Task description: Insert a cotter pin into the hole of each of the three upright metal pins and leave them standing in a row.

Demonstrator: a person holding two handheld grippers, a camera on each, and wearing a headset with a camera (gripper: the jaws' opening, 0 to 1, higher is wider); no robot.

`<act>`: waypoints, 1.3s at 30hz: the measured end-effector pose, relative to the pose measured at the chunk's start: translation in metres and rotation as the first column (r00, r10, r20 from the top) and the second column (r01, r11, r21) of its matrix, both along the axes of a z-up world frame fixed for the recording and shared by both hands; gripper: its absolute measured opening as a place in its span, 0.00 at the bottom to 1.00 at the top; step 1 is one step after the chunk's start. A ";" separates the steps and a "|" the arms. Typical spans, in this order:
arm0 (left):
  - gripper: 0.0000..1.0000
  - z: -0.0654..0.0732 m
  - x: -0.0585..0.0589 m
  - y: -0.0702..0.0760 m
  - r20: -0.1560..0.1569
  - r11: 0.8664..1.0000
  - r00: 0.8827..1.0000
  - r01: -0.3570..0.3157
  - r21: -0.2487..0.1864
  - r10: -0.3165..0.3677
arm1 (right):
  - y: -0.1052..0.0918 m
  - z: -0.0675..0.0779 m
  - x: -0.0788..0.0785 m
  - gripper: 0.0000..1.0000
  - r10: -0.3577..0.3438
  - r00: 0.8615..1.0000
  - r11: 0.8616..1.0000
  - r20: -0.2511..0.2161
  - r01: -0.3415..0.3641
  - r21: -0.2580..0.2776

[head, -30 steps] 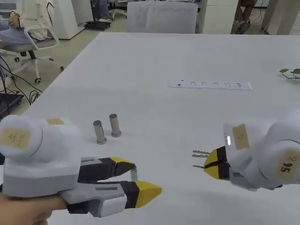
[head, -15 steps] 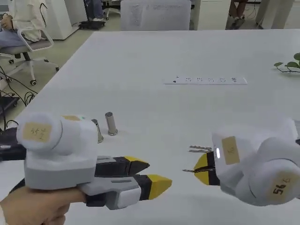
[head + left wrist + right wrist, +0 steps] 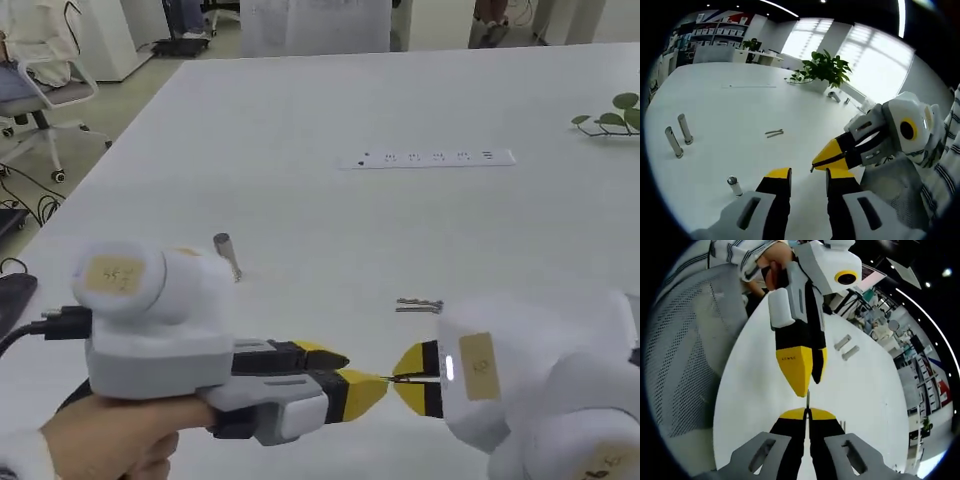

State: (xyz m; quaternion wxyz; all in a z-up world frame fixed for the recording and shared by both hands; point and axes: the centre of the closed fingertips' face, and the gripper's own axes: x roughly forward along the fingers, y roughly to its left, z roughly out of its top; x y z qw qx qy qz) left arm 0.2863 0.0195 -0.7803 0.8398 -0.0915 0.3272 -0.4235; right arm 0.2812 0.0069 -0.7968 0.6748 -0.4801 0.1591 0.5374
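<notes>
The cotter pin (image 3: 807, 398) we are carrying sits clamped between the closed jaws of the right gripper (image 3: 807, 415), its free end poking out toward the left gripper (image 3: 362, 374). A second ago the two grippers were well apart above the near edge of the tabletop (image 3: 300, 120). They have since swung toward each other and now meet almost tip to tip, with the cotter pin bridging the small gap. In the left gripper view its own jaws stand apart with nothing between them, and the pin's end lies just ahead of them. We read this as a hand-over or re-grip being set up, not an insertion.

Two spare cotter pins (image 3: 418, 305) lie side by side on the tabletop, just beyond the right gripper. The three metal pins (image 3: 685, 129) stand upright toward the left edge. Two are close together and the third (image 3: 733, 186) is nearer the left gripper and out of line with them. We see no cotter pin through any of them, so all three insertions and the row seem to remain.

The hand (image 3: 110, 440) holds the left gripper low and level, pointing right. The right gripper points left, facing it.
</notes>
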 end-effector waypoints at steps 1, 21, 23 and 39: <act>0.24 0.000 0.000 -0.001 -0.001 1.000 1.000 0.002 0.000 -0.002 | 0.001 0.001 -0.001 0.01 -0.002 1.000 1.000 0.000 0.002 0.008; 0.10 -0.006 -0.018 -0.013 -0.063 0.997 0.995 0.078 -0.018 -0.078 | 0.002 0.000 -0.012 0.01 -0.002 1.000 1.000 0.024 0.002 0.020; 0.10 -0.006 -0.018 -0.013 -0.063 0.997 0.995 0.079 -0.018 -0.080 | 0.002 -0.001 -0.012 0.01 -0.004 1.000 1.000 0.023 0.004 0.020; 0.05 -0.008 -0.018 -0.014 -0.106 0.998 0.993 0.055 -0.033 -0.058 | 0.000 0.000 -0.015 0.02 -0.004 1.000 1.000 0.025 0.003 0.026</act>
